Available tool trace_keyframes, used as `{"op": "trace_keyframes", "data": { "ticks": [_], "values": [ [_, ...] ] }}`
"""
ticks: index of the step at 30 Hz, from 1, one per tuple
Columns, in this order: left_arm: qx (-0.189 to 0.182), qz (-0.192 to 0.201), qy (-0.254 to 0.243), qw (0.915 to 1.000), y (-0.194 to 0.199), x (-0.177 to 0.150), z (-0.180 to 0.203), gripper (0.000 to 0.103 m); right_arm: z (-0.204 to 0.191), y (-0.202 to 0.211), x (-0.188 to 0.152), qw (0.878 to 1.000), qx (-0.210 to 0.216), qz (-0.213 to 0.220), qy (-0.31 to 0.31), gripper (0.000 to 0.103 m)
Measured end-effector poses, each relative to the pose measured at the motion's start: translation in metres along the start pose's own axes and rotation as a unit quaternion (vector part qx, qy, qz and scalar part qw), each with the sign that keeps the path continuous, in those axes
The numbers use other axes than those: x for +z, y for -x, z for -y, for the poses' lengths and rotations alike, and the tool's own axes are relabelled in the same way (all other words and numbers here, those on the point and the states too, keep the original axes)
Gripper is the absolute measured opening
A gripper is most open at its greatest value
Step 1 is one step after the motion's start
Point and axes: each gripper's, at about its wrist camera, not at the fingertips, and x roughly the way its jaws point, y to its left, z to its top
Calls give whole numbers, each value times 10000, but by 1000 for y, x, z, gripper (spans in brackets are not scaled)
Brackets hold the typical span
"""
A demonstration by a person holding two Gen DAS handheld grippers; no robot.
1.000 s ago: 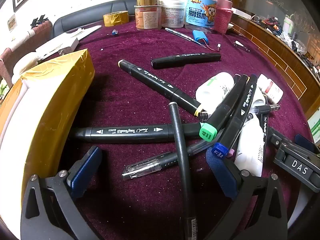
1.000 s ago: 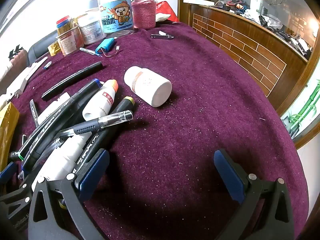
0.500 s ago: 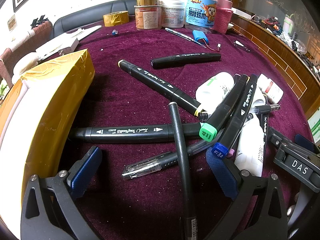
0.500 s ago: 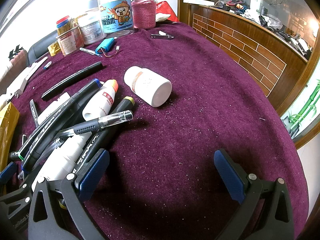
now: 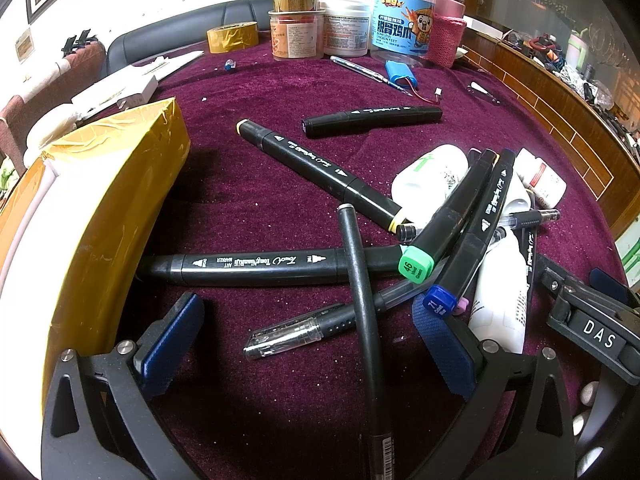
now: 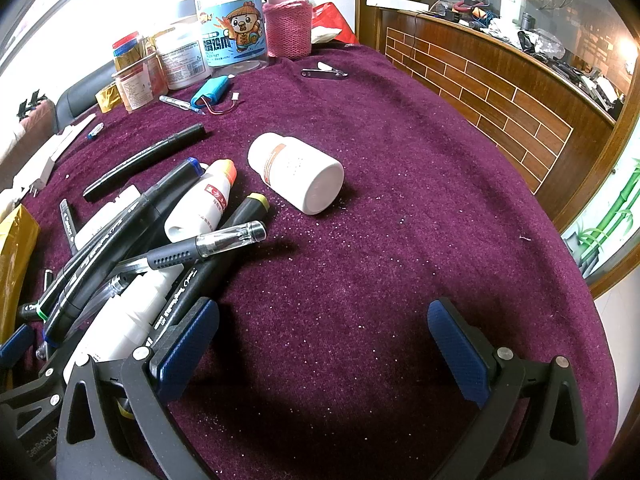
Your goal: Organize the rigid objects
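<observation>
A heap of black markers, pens and small white bottles lies on the purple cloth. In the left wrist view my left gripper (image 5: 308, 336) is open over a thin black pen (image 5: 362, 304) and a clear-capped pen (image 5: 304, 330). A long black marker (image 5: 256, 266) lies across just ahead, with a green-capped marker (image 5: 416, 264) and a blue-capped marker (image 5: 440, 300) by the right finger. In the right wrist view my right gripper (image 6: 324, 340) is open and empty over bare cloth. A white pill bottle (image 6: 296, 172) lies on its side ahead of it, the heap (image 6: 140, 240) to its left.
A box wrapped in yellow tape (image 5: 92, 208) stands close on the left. Jars, a blue-labelled tub (image 5: 402, 24), a pink flask and a tape roll (image 5: 232, 36) stand at the table's far edge. A brick-patterned wooden counter (image 6: 500, 92) runs along the right.
</observation>
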Motion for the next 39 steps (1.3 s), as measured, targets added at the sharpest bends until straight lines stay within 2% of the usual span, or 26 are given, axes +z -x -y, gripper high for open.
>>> {"op": "trace_keyframes", "data": {
  "ticks": [26, 30, 33, 39],
  "values": [
    [-62, -53, -65, 9999, 1, -1, 0, 103, 1, 0, 0, 10000, 10, 1, 3, 102],
    [-195, -390, -277, 9987, 6, -4, 1, 103, 4, 1, -1, 9997, 164, -115, 147, 102],
    [-135, -307, -266, 9991, 18, -22, 1, 103, 3, -4, 3, 9991, 232, -245, 262, 102],
    [-70, -303, -217, 9993, 17, -19, 2, 103, 3, 0, 1, 9986, 208, -333, 347, 102]
  ]
}}
